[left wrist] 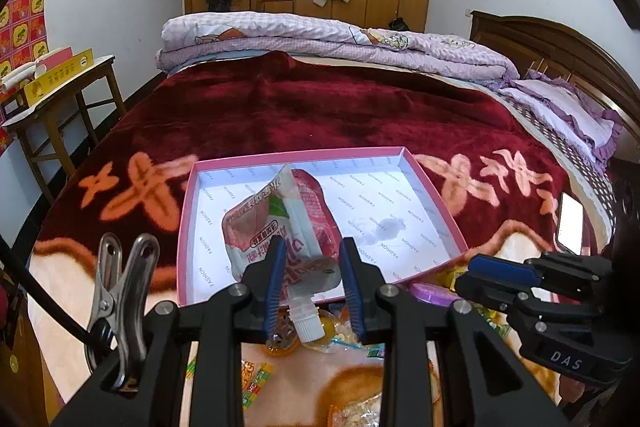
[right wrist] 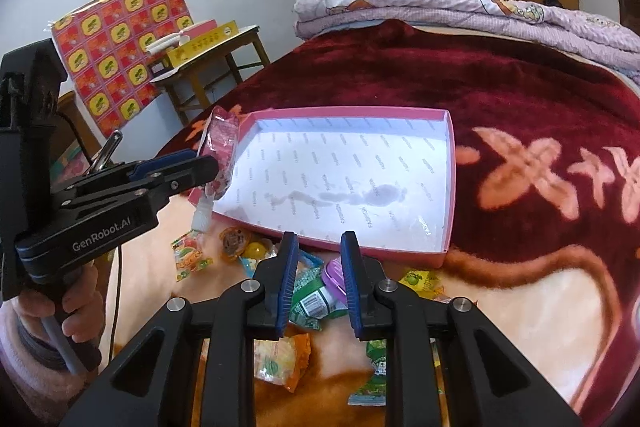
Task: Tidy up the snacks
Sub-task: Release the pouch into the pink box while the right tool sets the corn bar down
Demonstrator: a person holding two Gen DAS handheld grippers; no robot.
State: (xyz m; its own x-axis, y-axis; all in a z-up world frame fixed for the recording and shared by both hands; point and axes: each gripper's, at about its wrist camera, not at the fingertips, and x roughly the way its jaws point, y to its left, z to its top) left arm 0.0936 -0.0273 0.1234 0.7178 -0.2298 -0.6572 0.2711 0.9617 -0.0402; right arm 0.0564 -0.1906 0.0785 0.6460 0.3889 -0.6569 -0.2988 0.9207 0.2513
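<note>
Pink-walled, the box (left wrist: 188, 227) lies on the bed's red blanket (left wrist: 320, 107), and over its near left corner the left tool (left wrist: 308, 259) pinches a drink pouch (left wrist: 280, 223), long axis upright, white cap (left wrist: 310, 327) pointing down toward the loose snacks (right wrist: 280, 351). Held so near its neck, the slick pouch could slip or catch the box wall. Just nearer than the box, the right tool (right wrist: 318, 283) is narrowed on a green packet (right wrist: 316, 301), a thin hold that could let go.

Each claw (left wrist: 312, 283) has black linkage arms, silver pivot screws and ribbed blue pads (right wrist: 289, 281). Left claw (right wrist: 200, 163) body reads "GenRobot.AI"; right claw (left wrist: 472, 267) reads "DAS".
</note>
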